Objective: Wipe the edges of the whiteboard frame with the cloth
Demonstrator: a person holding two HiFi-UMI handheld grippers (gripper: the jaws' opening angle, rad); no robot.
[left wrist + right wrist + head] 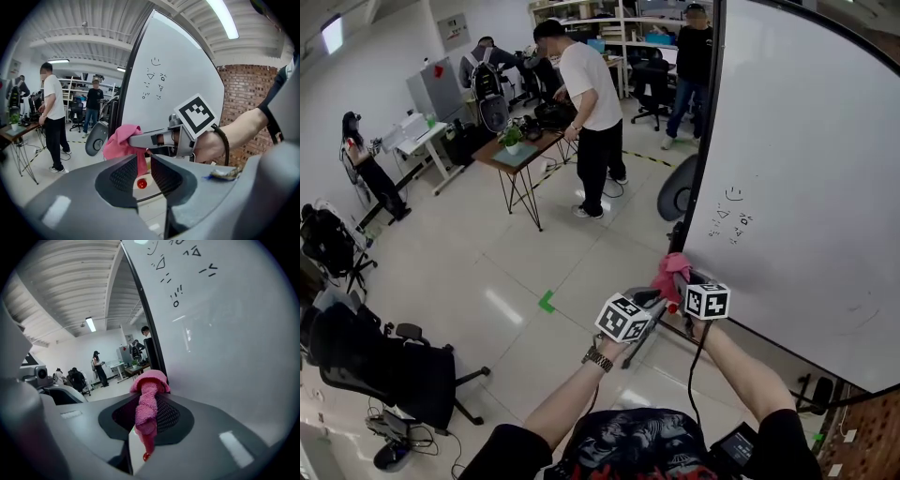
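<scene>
Cloth (672, 269) is seen just right of the left gripper (144, 172), whose jaws are parted and empty. It is clamped in the right gripper (146, 416) and held at the lower left edge of the whiteboard frame (701, 178). Contact cannot be confirmed. Most edges are judged unwiped.

The whiteboard (806, 169) runs off the right edge; its scribbles (731, 217) are too small to read

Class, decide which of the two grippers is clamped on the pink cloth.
The right gripper: its jaws pinch the pink cloth; the left gripper is open and empty.
</scene>
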